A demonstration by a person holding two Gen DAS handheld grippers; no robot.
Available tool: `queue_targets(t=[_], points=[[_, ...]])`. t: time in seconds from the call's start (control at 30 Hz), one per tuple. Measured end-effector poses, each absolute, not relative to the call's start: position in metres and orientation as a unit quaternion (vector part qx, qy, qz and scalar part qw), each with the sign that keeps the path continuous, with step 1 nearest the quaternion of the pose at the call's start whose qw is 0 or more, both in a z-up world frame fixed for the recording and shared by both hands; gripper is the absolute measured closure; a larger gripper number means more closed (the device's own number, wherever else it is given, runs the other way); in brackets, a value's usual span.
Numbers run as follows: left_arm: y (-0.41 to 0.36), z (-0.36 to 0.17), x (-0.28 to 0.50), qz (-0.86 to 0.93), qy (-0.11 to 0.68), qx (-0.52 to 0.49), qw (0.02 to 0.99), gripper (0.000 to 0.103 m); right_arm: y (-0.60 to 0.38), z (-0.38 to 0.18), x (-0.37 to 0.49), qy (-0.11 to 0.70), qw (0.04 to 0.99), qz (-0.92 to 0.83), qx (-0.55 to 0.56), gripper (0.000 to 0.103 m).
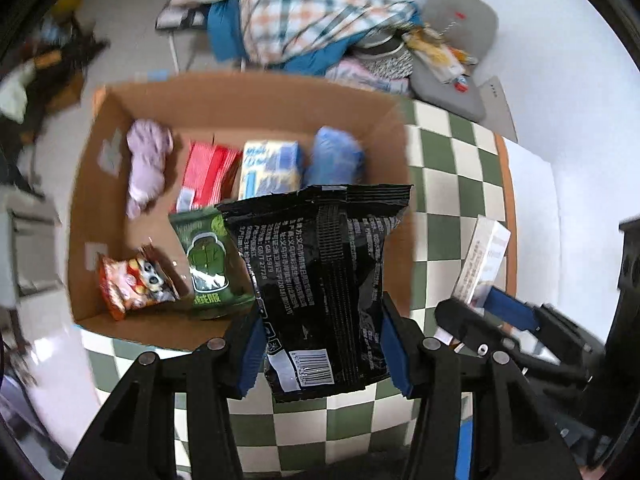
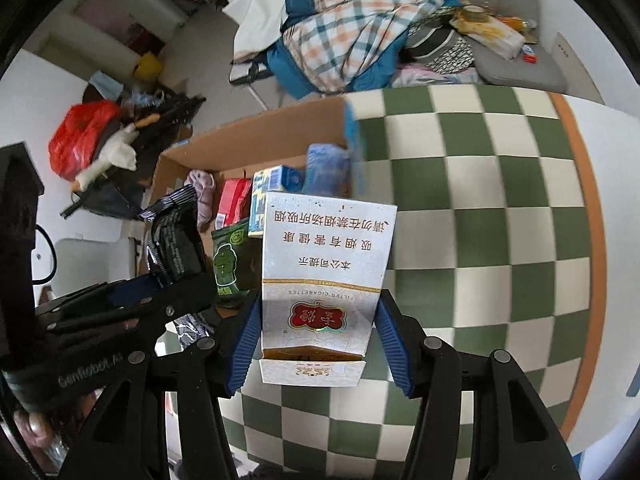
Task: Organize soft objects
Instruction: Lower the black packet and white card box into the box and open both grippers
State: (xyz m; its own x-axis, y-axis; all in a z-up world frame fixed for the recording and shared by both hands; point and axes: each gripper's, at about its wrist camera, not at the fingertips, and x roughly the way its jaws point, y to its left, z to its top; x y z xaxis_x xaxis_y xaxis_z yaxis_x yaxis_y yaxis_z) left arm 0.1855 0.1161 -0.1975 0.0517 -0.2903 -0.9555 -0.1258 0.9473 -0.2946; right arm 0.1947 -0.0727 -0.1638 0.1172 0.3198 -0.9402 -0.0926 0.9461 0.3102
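My left gripper [image 1: 322, 344] is shut on a black snack packet [image 1: 320, 280], held above the near edge of an open cardboard box [image 1: 248, 96]. The box holds a lilac cloth [image 1: 146, 160], a red pack [image 1: 208, 176], a blue-and-white pack [image 1: 270, 168], a blue bundle [image 1: 334, 156], a green packet [image 1: 206, 264] and an orange snack bag [image 1: 132, 284]. My right gripper [image 2: 318, 340] is shut on a white cigarette carton [image 2: 324, 272], held over the green-and-white checkered table [image 2: 480, 220], right of the box [image 2: 256, 132]. The left gripper [image 2: 132, 308] with its black packet [image 2: 172, 240] shows in the right wrist view.
The box sits at the table's left edge. Behind the table, a chair carries a pile of plaid and blue clothes [image 2: 352, 40] and a grey cushion [image 1: 460, 28]. A red bag [image 2: 80, 132] and clutter lie on the floor at left.
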Motion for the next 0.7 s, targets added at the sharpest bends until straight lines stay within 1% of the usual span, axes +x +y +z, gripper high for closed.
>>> queue_targets(t=[0.13,0.23,0.3,0.43,0.57,0.6,0.63,0.7], points=[[0.141,-0.237,0.2,-0.063,0.71,-0.21,0.669,0.054,-0.044,-0.194,0.203,0.664,0.733,0.131,0.066,0.045],[0.149,-0.253,0.206,-0.065,0.722,-0.227,0.65,0.054,-0.029,-0.22,0.211,0.672,0.728,0.121,0.057,0.045],[0.152,-0.263,0.21,-0.068,0.73,-0.228,0.641,0.052,-0.019,-0.229,0.213,0.676,0.726,0.114,0.047,0.044],[0.152,-0.282,0.219,-0.064,0.749,-0.226,0.619,0.052,-0.008,-0.25,0.219,0.687,0.719,0.103,0.03,0.044],[0.149,-0.29,0.222,-0.078,0.755,-0.241,0.605,0.049,-0.005,-0.266,0.223,0.702,0.706,0.09,0.027,0.043],[0.148,-0.289,0.222,-0.08,0.754,-0.24,0.606,0.048,-0.004,-0.269,0.223,0.703,0.705,0.088,0.028,0.039],[0.148,-0.288,0.223,-0.082,0.753,-0.239,0.607,0.047,-0.004,-0.27,0.223,0.705,0.704,0.082,0.022,0.032],[0.146,-0.284,0.224,-0.085,0.751,-0.232,0.612,0.03,-0.003,-0.271,0.222,0.708,0.7,0.087,0.023,0.028]])
